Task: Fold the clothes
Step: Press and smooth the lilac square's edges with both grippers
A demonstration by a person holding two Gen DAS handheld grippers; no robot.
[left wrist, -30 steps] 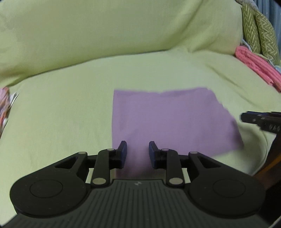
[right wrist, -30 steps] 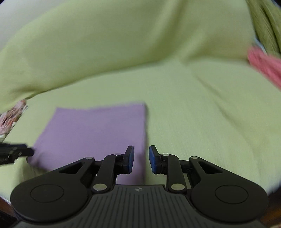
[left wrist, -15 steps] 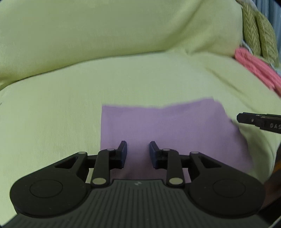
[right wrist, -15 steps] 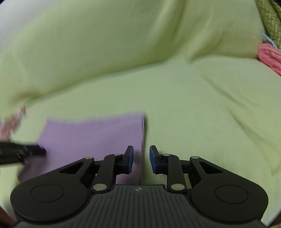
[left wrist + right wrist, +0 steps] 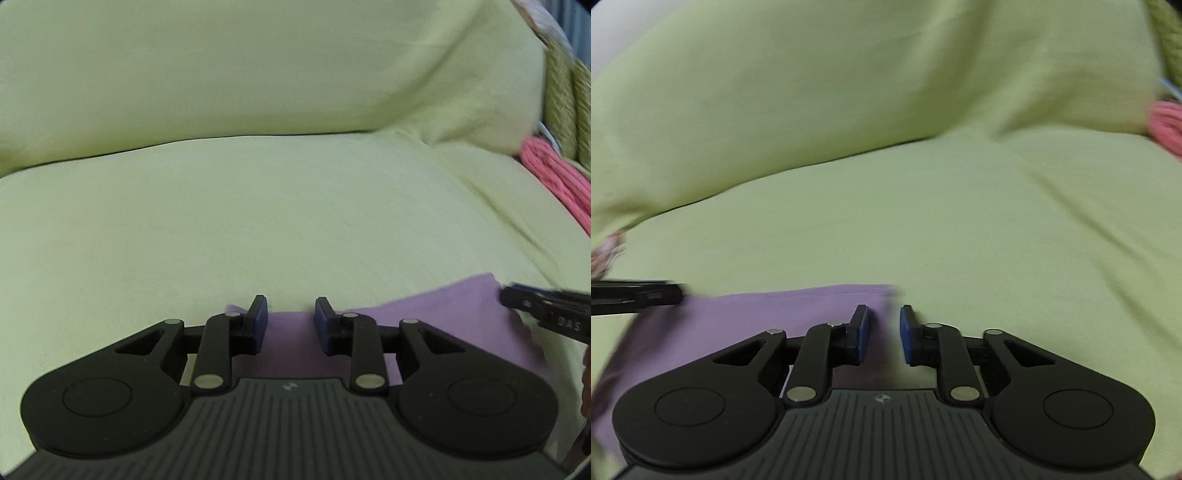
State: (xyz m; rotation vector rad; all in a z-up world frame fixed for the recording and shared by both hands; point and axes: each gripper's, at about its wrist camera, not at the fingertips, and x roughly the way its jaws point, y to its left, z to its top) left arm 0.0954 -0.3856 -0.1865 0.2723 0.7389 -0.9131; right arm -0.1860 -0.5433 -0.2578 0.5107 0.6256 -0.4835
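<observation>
On a sofa draped in a pale green cover (image 5: 295,229), we held two handheld grippers low over a folded purple cloth (image 5: 450,314). Farthest left in the right wrist view, a blurred patch of pink patterned fabric (image 5: 607,254) lay at the frame's edge, too smeared for us to identify. Next came our left gripper (image 5: 289,314), pointing down at the seat over the cloth's far left corner; its blue-padded jaws stood narrowly apart, with the purple fabric showing in the gap behind them and neither pad visibly pressing on it. The cloth lay flat on the seat cushion, near its front, stretching from that corner across to our right gripper (image 5: 883,332), which hung at the cloth's right edge. Its jaws had just been closing and stood at a narrow gap, the left finger (image 5: 860,330) over the purple fabric and the right finger over the green cover; the cloth's edge ran up between them, though we could not tell whether it was caught. Behind both tools rose the covered back cushion (image 5: 849,92). At far right sat a folded pink garment (image 5: 554,181), well apart from the cloth, beside a green zigzag-patterned pillow (image 5: 561,92).
</observation>
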